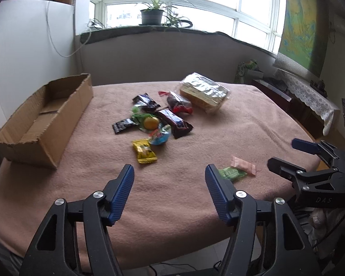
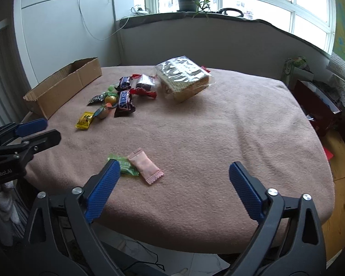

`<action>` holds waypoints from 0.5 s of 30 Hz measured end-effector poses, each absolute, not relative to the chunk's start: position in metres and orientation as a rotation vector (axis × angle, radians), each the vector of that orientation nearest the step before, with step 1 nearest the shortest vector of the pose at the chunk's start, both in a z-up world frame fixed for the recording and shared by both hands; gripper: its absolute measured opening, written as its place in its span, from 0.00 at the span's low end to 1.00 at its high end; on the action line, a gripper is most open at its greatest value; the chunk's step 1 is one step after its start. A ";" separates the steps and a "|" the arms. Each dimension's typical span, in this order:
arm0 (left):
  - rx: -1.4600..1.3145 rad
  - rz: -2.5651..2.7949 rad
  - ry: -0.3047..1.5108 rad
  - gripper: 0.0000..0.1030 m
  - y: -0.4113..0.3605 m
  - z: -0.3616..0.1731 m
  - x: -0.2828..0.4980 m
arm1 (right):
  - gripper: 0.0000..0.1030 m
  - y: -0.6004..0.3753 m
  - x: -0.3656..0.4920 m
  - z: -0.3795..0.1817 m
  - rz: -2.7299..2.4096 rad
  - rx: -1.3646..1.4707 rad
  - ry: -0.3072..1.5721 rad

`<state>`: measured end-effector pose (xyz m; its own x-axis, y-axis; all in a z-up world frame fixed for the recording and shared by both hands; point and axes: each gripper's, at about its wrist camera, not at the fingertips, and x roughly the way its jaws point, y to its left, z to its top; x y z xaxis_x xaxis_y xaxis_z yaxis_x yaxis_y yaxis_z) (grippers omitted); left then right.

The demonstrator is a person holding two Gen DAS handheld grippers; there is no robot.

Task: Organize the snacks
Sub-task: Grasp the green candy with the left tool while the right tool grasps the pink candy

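A pile of small snacks lies mid-table: a Snickers bar (image 1: 174,122), a yellow candy packet (image 1: 144,153), dark wrappers and a red-wrapped cake (image 1: 179,103). A clear bag of wafers (image 1: 204,92) lies behind them. A pink sachet (image 1: 243,165) and a green candy (image 1: 232,174) lie nearer, also in the right wrist view: the sachet (image 2: 147,166) and the candy (image 2: 126,167). An empty open cardboard box (image 1: 43,122) stands at the left. My left gripper (image 1: 170,172) is open above the near table. My right gripper (image 2: 174,170) is open, just short of the pink sachet.
The round table is covered by a pink blanket (image 2: 218,126). A low cabinet with a lace cloth (image 1: 306,94) stands to the right. A windowsill with a potted plant (image 1: 152,16) is behind. A white fridge (image 2: 64,36) stands at the back left.
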<state>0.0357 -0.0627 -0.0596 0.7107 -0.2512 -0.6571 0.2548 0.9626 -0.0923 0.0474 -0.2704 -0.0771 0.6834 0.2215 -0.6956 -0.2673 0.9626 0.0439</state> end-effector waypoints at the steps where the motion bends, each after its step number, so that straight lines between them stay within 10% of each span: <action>1: 0.011 -0.300 0.742 0.52 -0.067 -0.063 0.038 | 0.85 -0.269 0.050 -0.078 0.294 -0.067 0.786; 15: 0.119 -0.516 0.825 0.27 -0.109 -0.082 0.050 | 0.55 -0.255 0.086 -0.102 0.452 -0.114 0.932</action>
